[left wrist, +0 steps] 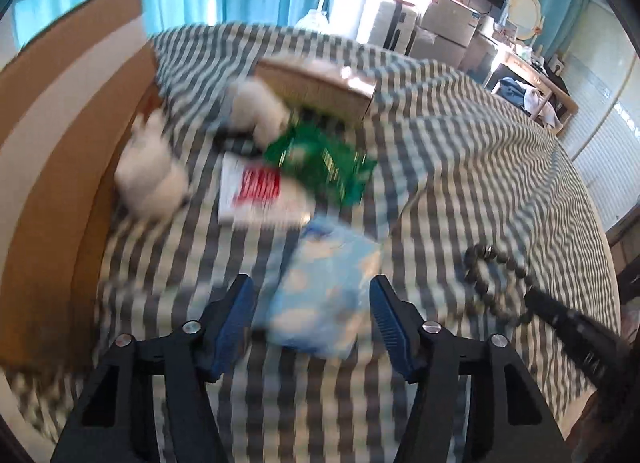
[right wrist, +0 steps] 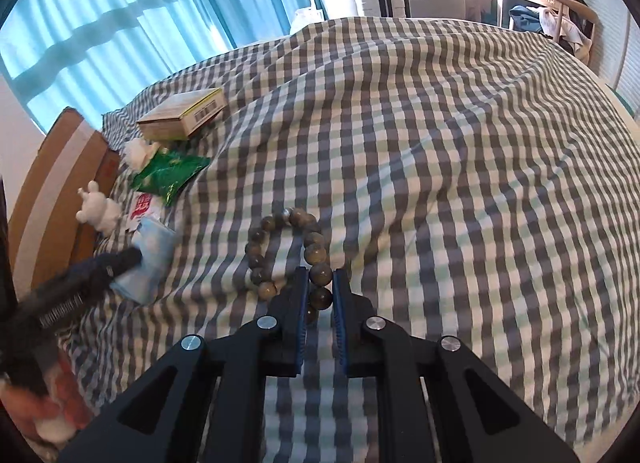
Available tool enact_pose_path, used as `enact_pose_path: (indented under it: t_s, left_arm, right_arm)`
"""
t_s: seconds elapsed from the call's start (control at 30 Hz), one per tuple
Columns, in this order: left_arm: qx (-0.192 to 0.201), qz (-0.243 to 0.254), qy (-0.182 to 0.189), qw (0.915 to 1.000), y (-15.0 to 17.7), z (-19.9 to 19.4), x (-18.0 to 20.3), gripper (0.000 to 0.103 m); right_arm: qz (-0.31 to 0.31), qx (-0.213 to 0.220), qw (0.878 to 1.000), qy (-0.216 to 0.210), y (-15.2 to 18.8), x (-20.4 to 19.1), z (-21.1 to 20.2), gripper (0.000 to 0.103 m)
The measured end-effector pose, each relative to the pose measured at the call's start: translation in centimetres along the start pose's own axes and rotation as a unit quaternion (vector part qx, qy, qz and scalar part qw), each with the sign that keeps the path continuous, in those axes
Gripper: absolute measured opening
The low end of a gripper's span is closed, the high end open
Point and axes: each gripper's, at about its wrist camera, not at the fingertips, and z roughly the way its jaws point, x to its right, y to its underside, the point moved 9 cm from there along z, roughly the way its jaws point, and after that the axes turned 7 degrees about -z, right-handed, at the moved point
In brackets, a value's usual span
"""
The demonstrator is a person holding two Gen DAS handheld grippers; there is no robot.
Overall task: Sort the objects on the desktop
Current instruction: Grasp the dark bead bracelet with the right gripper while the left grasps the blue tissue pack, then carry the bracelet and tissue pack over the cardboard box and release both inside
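**Bracelet pinched on the bed, tissue pack between spread fingers**

Bracelet [right wrist: 288,253] of brown beads lies on the checked bed [right wrist: 460,183], its near beads pinched in the right tool [right wrist: 320,283], whose fingers are pressed against a bead on either side. The left tool [left wrist: 312,299] is spread wide, a blue tissue pack [left wrist: 324,287] lying between and just ahead of its fingers; this view is blurred, so contact cannot be told. Toward the bed's left edge sit a red-and-white packet [left wrist: 256,191], a green packet [left wrist: 324,163] overlapping it, two white toys [left wrist: 152,179] [left wrist: 256,111], and a box [left wrist: 316,83] farthest off. A cardboard panel [left wrist: 60,183] stands along that left edge, touching the nearer toy.
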Motion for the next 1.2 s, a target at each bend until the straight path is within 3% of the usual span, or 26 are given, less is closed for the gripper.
enact_pose_path:
  t_s: [0.1, 0.2, 0.3, 0.4, 0.5, 0.53, 0.6, 0.77, 1.03, 1.2]
  left_arm:
    - [-0.016, -0.002, 0.01, 0.9998, 2.1, -0.1, -0.4, 0.062]
    - [-0.018, 0.026, -0.015, 0.9994, 2.7, 0.8, 0.1, 0.062]
    - [0.001, 0.035, -0.022, 0.9992, 1.7, 0.9, 0.5, 0.064]
    - [0.01, 0.036, -0.012, 0.9992, 0.5, 1.5, 0.9, 0.077]
    - [0.008, 0.057, -0.032, 0.9978, 0.0, 2.9, 1.0, 0.077]
    - [0.01, 0.064, -0.035, 0.9973, -0.2, 3.3, 1.1, 0.075]
    - [0.003, 0.072, -0.031, 0.9969, -0.2, 4.2, 1.3, 0.058]
    - [-0.008, 0.064, -0.024, 0.9976, -0.3, 4.0, 1.1, 0.057]
    - [0.004, 0.055, 0.001, 0.9985, -0.2, -0.5, 1.1, 0.057]
    - [0.002, 0.049, 0.018, 0.9987, 0.1, -3.5, 1.0, 0.057]
  right_arm:
    - [-0.004, 0.001, 1.0, -0.001, 0.4, -0.3, -0.8, 0.012]
    - [-0.001, -0.006, 1.0, -0.004, 0.8, -0.2, -0.4, 0.012]
    - [0.009, -0.012, 1.0, -0.009, 1.0, 0.0, 0.1, 0.012]
    - [0.014, -0.018, 1.0, -0.013, 1.2, 0.3, 1.0, 0.012]
    - [0.022, -0.026, 0.999, -0.013, 1.3, 0.6, 2.1, 0.012]
    - [0.025, -0.032, 0.999, -0.013, 1.3, 0.7, 2.6, 0.012]
    - [0.023, -0.039, 0.999, -0.007, 1.5, 0.7, 3.4, 0.012]
    - [-0.011, -0.039, 0.999, 0.021, 1.2, -0.1, 3.4, 0.012]
    - [0.007, 0.01, 1.0, -0.024, -1.6, -3.3, -1.6, 0.012]
    - [0.001, 0.02, 0.999, -0.031, -1.4, -5.4, -4.5, 0.012]
